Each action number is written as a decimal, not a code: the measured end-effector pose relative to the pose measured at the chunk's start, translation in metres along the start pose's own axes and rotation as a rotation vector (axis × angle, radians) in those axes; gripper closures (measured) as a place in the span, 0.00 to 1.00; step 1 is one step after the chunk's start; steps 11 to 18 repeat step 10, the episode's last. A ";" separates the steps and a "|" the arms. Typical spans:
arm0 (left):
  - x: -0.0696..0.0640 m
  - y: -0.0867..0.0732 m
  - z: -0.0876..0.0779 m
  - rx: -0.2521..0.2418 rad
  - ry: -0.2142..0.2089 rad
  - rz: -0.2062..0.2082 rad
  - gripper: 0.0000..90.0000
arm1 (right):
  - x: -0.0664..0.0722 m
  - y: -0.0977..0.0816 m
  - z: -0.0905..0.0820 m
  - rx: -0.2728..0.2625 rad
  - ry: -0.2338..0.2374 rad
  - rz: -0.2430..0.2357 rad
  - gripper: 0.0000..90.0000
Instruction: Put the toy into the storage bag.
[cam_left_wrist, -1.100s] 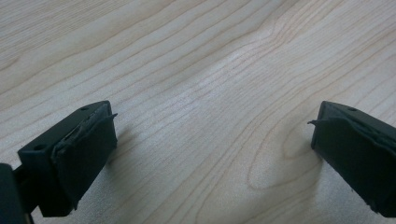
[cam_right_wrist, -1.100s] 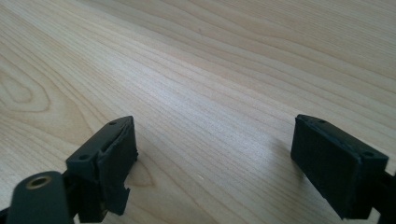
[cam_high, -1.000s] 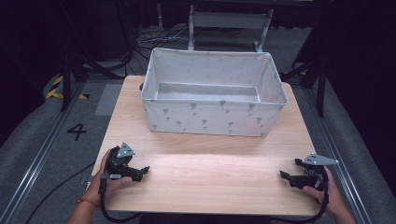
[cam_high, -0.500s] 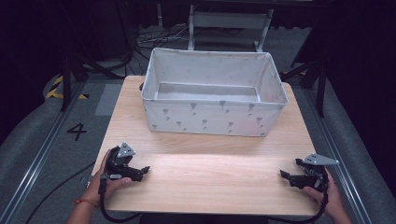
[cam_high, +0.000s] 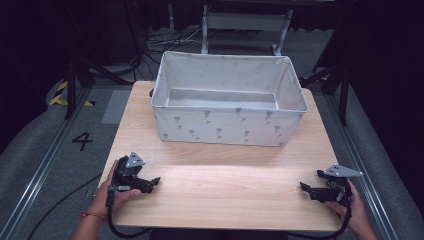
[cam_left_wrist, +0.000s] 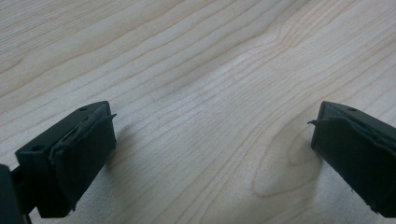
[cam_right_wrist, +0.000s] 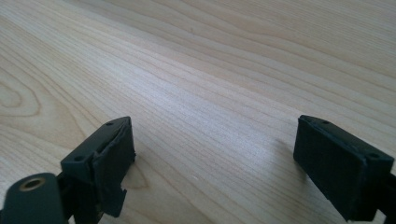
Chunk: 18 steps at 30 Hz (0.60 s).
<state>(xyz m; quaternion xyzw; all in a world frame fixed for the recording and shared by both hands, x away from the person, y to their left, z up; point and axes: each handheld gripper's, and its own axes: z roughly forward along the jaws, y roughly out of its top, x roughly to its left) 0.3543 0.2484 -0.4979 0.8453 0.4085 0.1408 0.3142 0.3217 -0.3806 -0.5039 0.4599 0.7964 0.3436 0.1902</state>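
- Both grippers, left gripper and right gripper, rest on the light wooden table, jaws spread wide, nothing between.
- Grey fabric bin sits at the far edge.
- Dark room, cables behind.

**Pale wooden tabletop with one fabric bin**

The tabletop is a light wooden board with fine grain lines and a few oval knot patterns, seen close up in both gripper views. A grey fabric bin with a small printed pattern stands on its far half, open at the top, its long side running across the board. The near half is bare wood. The left tongs rest low on the near left corner, the right tongs low on the near right corner, well apart from each other and from the bin.
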 end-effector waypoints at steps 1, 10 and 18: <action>0.000 0.000 0.000 -0.001 -0.004 -0.006 0.00 | 0.000 0.000 0.000 0.000 0.000 0.000 0.14; 0.000 0.000 0.000 -0.003 0.005 -0.003 0.00 | 0.000 0.000 0.000 0.001 -0.001 0.001 0.14; 0.000 0.000 0.000 -0.003 0.005 -0.003 0.00 | 0.000 0.000 0.000 0.001 -0.001 0.001 0.14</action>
